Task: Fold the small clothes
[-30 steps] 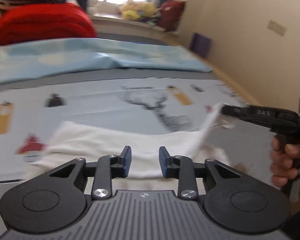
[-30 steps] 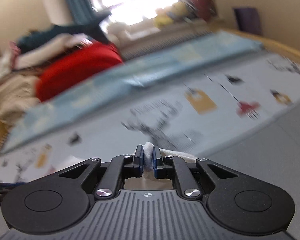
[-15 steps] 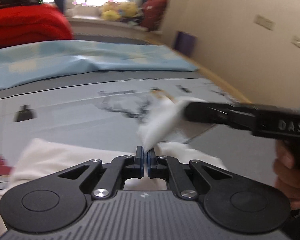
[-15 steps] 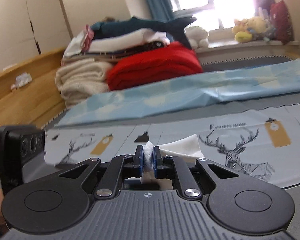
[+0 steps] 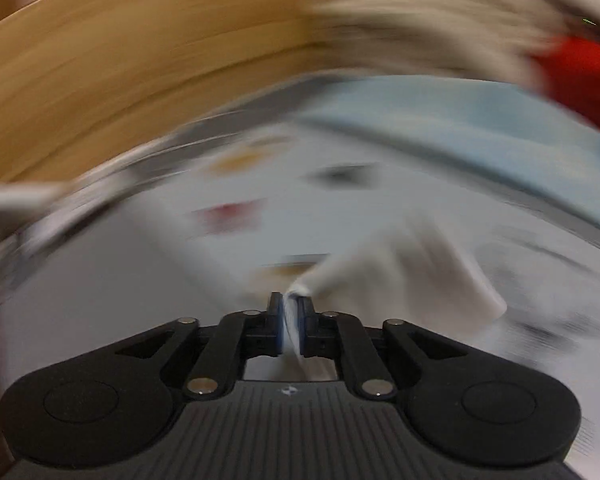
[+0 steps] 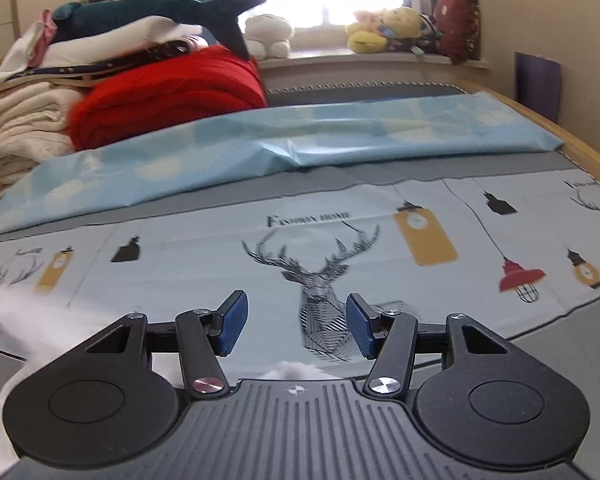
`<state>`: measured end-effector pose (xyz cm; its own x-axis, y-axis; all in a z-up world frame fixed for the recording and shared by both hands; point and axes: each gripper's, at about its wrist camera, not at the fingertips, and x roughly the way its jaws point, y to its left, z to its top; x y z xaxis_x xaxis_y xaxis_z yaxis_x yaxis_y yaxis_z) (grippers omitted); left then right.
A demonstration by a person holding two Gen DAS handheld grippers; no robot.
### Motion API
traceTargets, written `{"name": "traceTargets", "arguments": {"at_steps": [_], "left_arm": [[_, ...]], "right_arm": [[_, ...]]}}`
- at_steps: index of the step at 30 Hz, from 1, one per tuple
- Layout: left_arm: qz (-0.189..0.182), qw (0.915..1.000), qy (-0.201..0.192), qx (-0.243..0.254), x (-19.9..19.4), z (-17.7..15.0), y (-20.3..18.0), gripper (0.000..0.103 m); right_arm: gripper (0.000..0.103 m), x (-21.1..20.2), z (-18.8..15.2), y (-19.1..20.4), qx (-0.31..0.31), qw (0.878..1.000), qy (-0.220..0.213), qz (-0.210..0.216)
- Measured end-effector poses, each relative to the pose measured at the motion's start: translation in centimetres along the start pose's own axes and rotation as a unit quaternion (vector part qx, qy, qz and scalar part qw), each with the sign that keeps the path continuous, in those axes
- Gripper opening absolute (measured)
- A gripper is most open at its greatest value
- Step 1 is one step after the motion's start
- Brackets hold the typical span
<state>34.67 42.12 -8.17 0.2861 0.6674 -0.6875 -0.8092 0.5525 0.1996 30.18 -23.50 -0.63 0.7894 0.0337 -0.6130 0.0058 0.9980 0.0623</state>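
The left wrist view is heavily motion-blurred. In it my left gripper [image 5: 291,304] pinches a corner of a small white garment [image 5: 400,272], which trails off to the right over the printed bed sheet; the jaws are just starting to open, with the cloth still between the pads. My right gripper [image 6: 296,320] is opening and has nothing between its blue pads. A bit of the white garment [image 6: 292,370] peeks out just below the right gripper's jaws, and more of it shows blurred at the left edge [image 6: 24,320].
A deer-print sheet [image 6: 340,232] covers the bed, with a light blue sheet [image 6: 300,136] behind it. Folded red [image 6: 168,96] and cream blankets [image 6: 24,128] are stacked at the back left. Plush toys [image 6: 384,24] sit on the windowsill. A wooden bed rail [image 6: 580,148] runs along the right.
My right gripper has let go of the white cloth and its jaws have spread wide. The left gripper has swung fast to the left, cloth corner still in its jaws.
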Motion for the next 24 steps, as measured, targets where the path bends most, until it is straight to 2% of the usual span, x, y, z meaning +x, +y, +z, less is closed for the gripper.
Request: {"name": "traceTargets", "arguments": {"at_steps": [1, 2, 3, 4, 5, 6, 7, 8, 9, 11, 13, 14, 15, 17, 19, 21, 22, 24], "left_arm": [[0.041, 0.9991, 0.002, -0.012, 0.1, 0.1, 0.6, 0.01], [0.043, 0.9989, -0.006, -0.016, -0.5, 0.2, 0.4, 0.011], [0.017, 0.9997, -0.012, -0.01, -1.2, 0.4, -0.4, 0.018], [-0.029, 0.9995, -0.012, 0.004, -2.2, 0.5, -1.7, 0.024], [-0.081, 0.9965, -0.007, 0.016, -3.2, 0.4, -2.9, 0.034], [-0.146, 0.9888, 0.001, 0.031, -4.4, 0.2, -4.8, 0.036], [-0.215, 0.9752, 0.005, 0.054, -5.8, -0.3, -6.9, 0.036], [-0.28, 0.956, 0.007, 0.087, -7.5, -1.0, -9.1, 0.037], [-0.329, 0.9366, 0.01, 0.12, -9.0, -2.3, -11.2, 0.04], [-0.437, 0.8756, 0.024, 0.205, -12.2, -4.8, -15.5, 0.042], [-0.49, 0.8272, 0.022, 0.274, -14.9, -7.8, -18.5, 0.044], [-0.503, 0.8078, 0.025, 0.306, -15.8, -9.3, -19.7, 0.047], [-0.511, 0.7936, 0.031, 0.329, -16.5, -10.5, -20.7, 0.047], [-0.522, 0.7775, 0.043, 0.349, -17.1, -12.3, -22.3, 0.047], [-0.529, 0.7671, 0.065, 0.356, -16.8, -13.8, -23.6, 0.047], [-0.531, 0.7528, 0.083, 0.38, -16.9, -15.6, -24.2, 0.048], [-0.531, 0.7477, 0.084, 0.39, -16.3, -15.9, -24.0, 0.048], [-0.517, 0.7435, 0.078, 0.417, -16.0, -17.5, -24.0, 0.048]], "right_arm": [[0.057, 0.1, -0.1, 0.1, 0.0, 1.0, 0.003, -0.001], [0.057, 0.0, -0.2, 0.0, -0.001, 1.0, 0.006, -0.001], [0.057, 0.1, -0.2, 0.1, -0.004, 1.0, 0.01, 0.0], [0.057, 0.3, -0.3, 0.1, -0.007, 1.0, 0.014, 0.001], [0.057, 0.3, -0.4, 0.2, -0.011, 1.0, 0.018, 0.003], [0.057, 0.7, -0.3, 0.3, -0.014, 1.0, 0.023, 0.006], [0.057, 0.9, -0.3, 0.4, -0.017, 0.999, 0.028, 0.009], [0.057, 1.0, -0.4, 0.6, -0.022, 0.999, 0.033, 0.015], [0.057, 1.0, -0.4, 0.7, -0.028, 0.999, 0.038, 0.021], [0.057, 0.7, -0.4, 0.9, -0.043, 0.998, 0.043, 0.035], [0.058, 0.3, -0.2, 0.5, -0.05, 0.997, 0.042, 0.042], [0.058, 0.0, -0.1, 0.1, -0.047, 0.997, 0.04, 0.042], [0.059, -0.1, 0.0, -0.5, -0.04, 0.997, 0.041, 0.047], [0.06, -0.5, 0.1, -1.8, -0.022, 0.996, 0.047, 0.069], [0.062, -1.2, 0.1, -3.0, -0.023, 0.994, 0.049, 0.095], [0.071, -2.1, -0.1, -3.9, -0.036, 0.991, 0.049, 0.12], [0.071, -2.5, -0.3, -4.4, -0.042, 0.989, 0.052, 0.131], [0.072, -2.8, -0.9, -5.3, -0.057, 0.986, 0.062, 0.142]]}}
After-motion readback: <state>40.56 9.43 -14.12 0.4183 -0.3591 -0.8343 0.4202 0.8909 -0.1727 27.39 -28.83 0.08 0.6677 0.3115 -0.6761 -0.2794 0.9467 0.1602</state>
